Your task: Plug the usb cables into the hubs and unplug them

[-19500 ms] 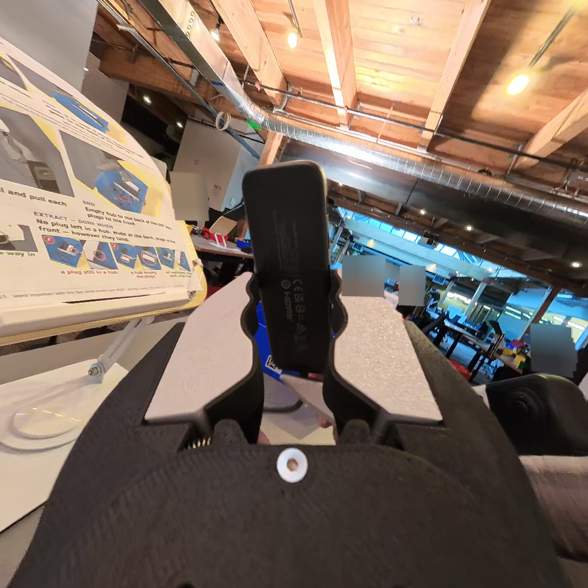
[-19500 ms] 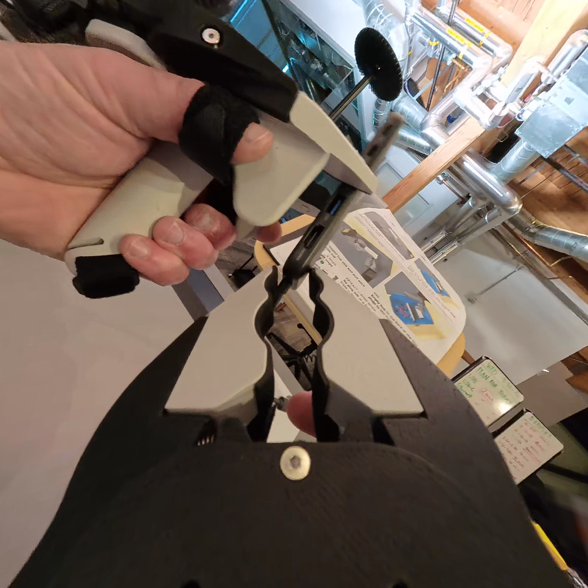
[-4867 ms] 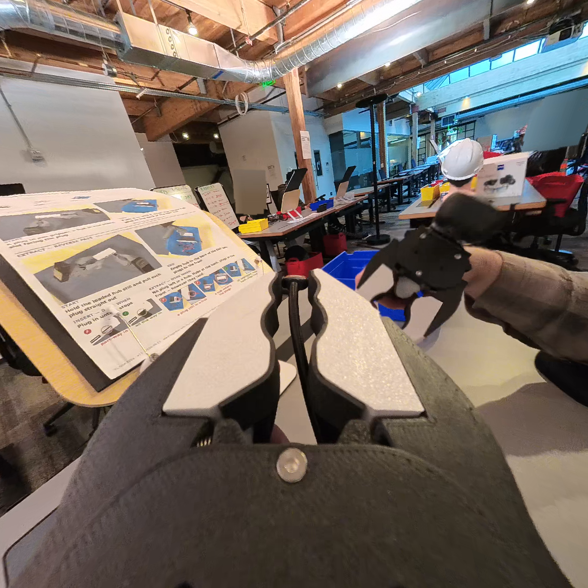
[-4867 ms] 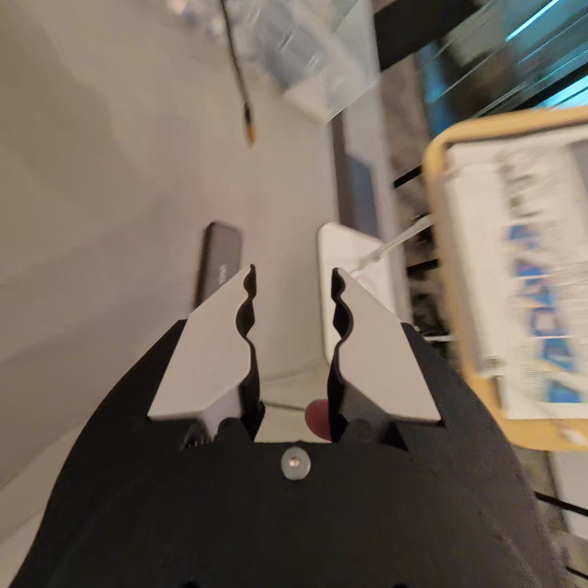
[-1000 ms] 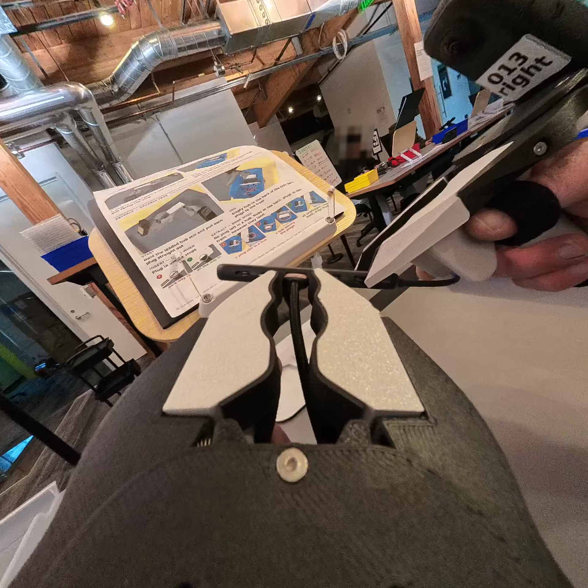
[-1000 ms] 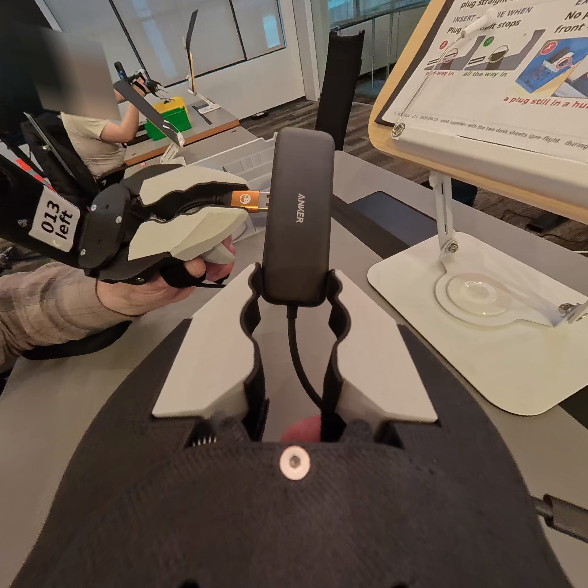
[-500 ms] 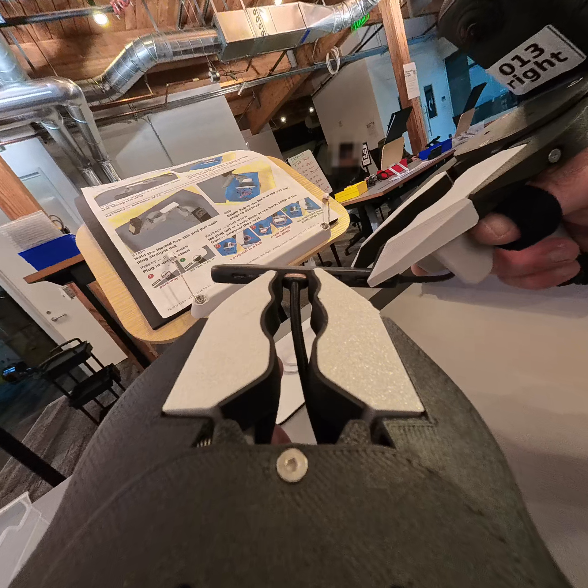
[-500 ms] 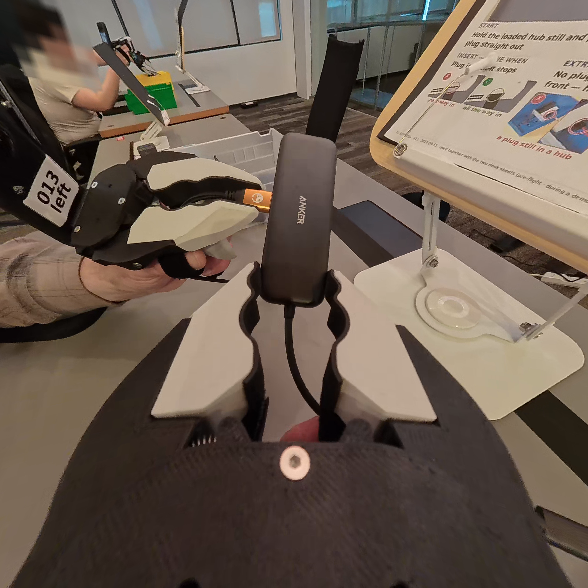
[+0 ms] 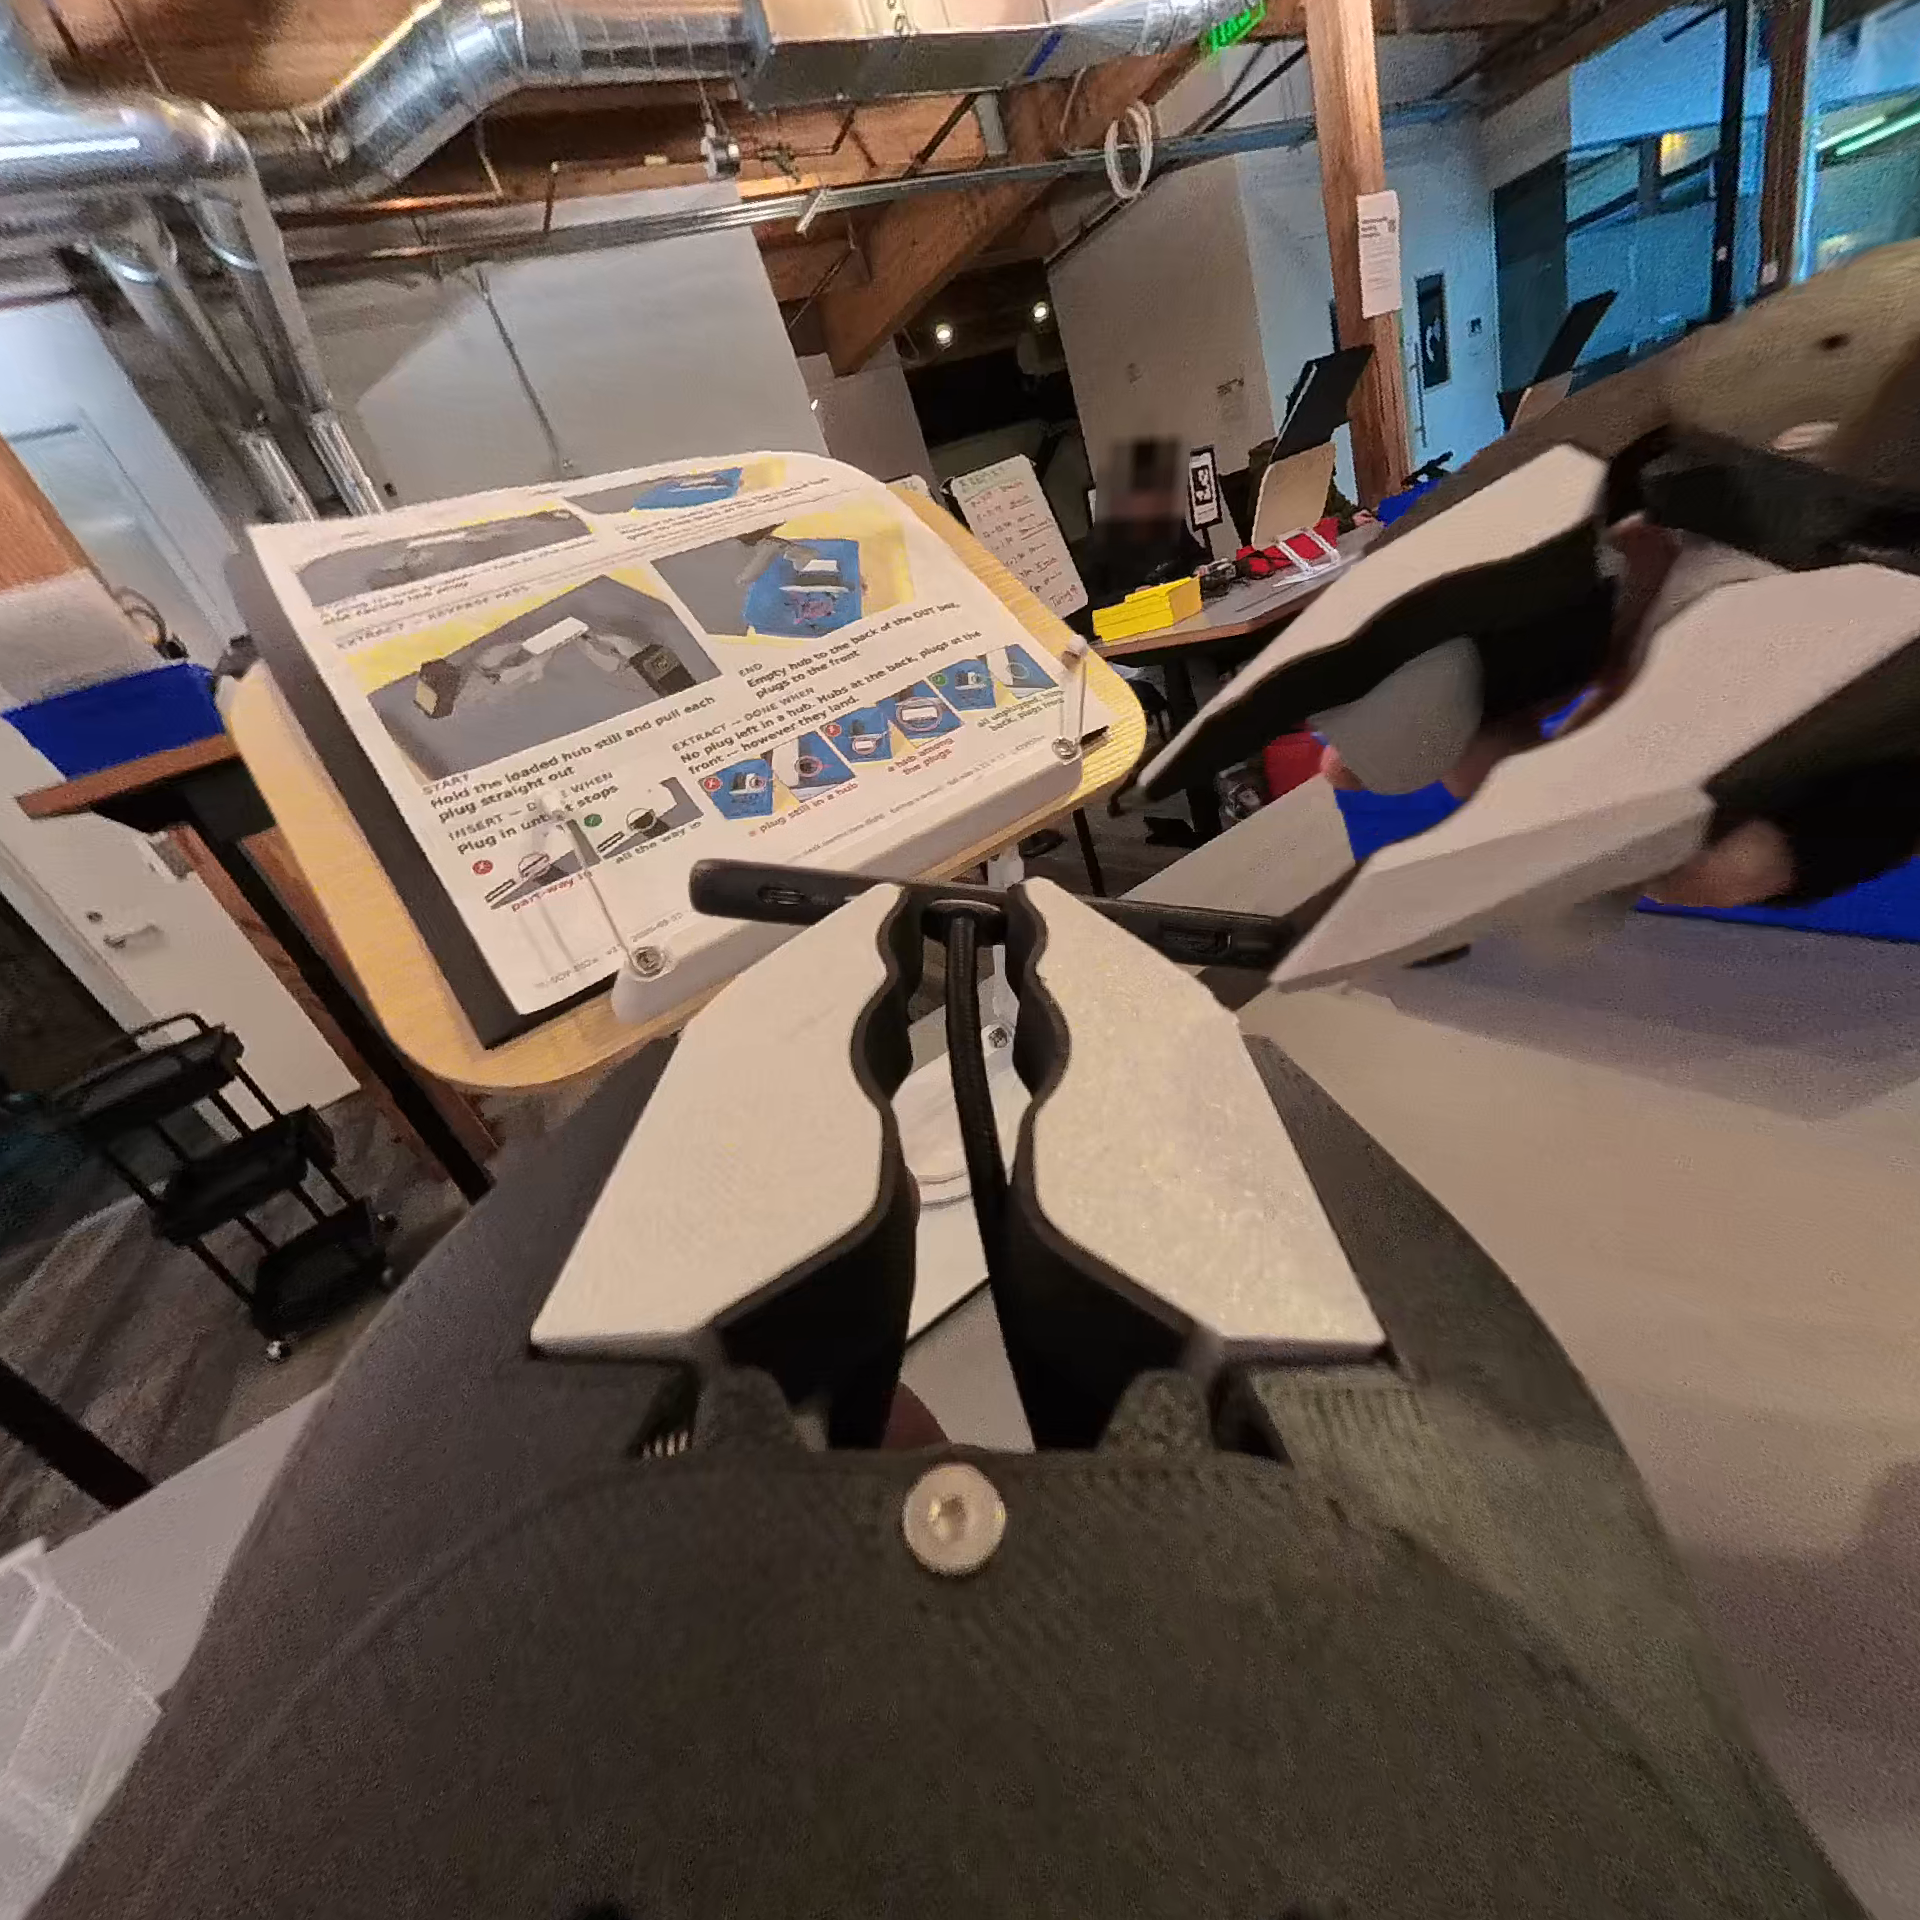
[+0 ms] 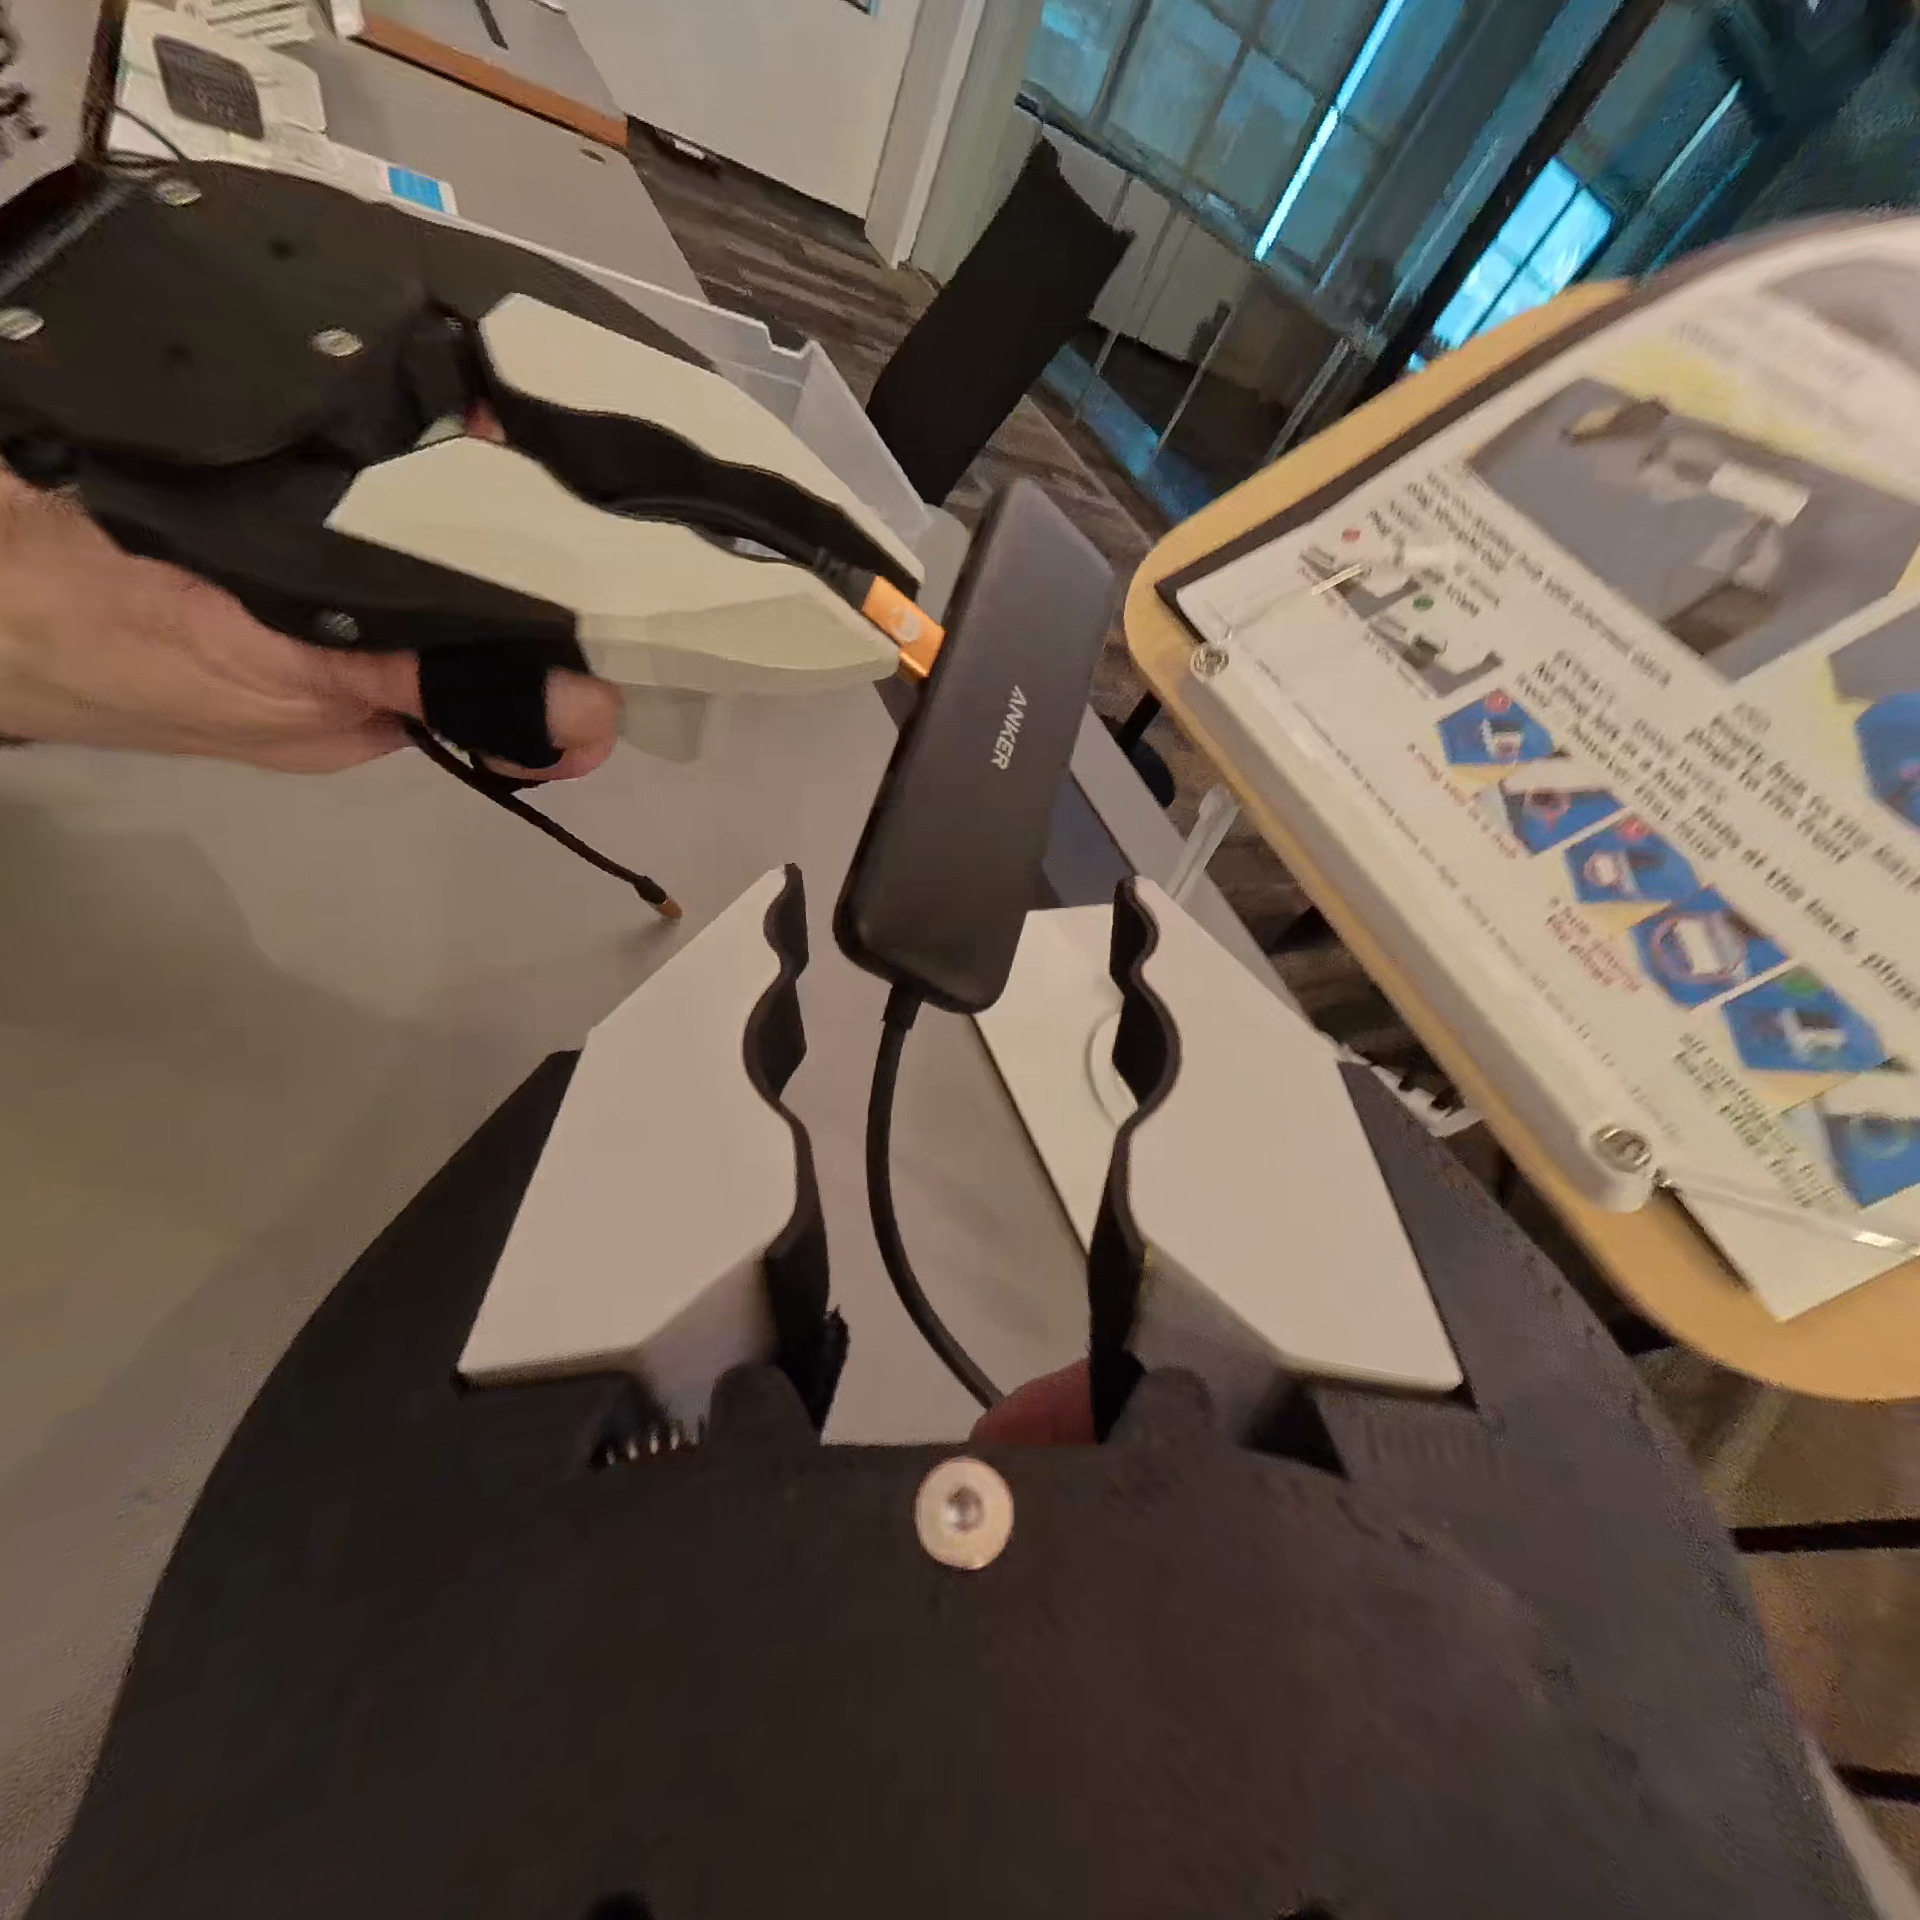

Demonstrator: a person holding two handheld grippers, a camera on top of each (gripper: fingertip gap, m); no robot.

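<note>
- Above the table (image 10: 260,987), the dark hub (image 10: 977,748) is seen tilted in the air, with its lower end between the fingers of the right tool (image 10: 956,894).
- The right tool is spread wide. A gap is visible on each side of the hub, so no grip is made on it.
- The hub's own cable (image 10: 894,1122) is led down between those fingers.
- The left tool (image 9: 961,904) is closed narrowly on the orange plug (image 10: 902,629), whose black cable (image 9: 971,1060) is run back between its fingers.
- The plug is pressed against the hub's side with no bare metal shown, so it is judged to be seated, or nearly so.
- The hub appears to be carried by that plug alone.
- The plugging-in of this cable is judged done or almost done. The unplugging is left, for which the hub must be gripped again.
- An instruction sheet (image 10: 1558,727) is propped on a stand beside the work. No other hubs or cables can be counted here.
</note>
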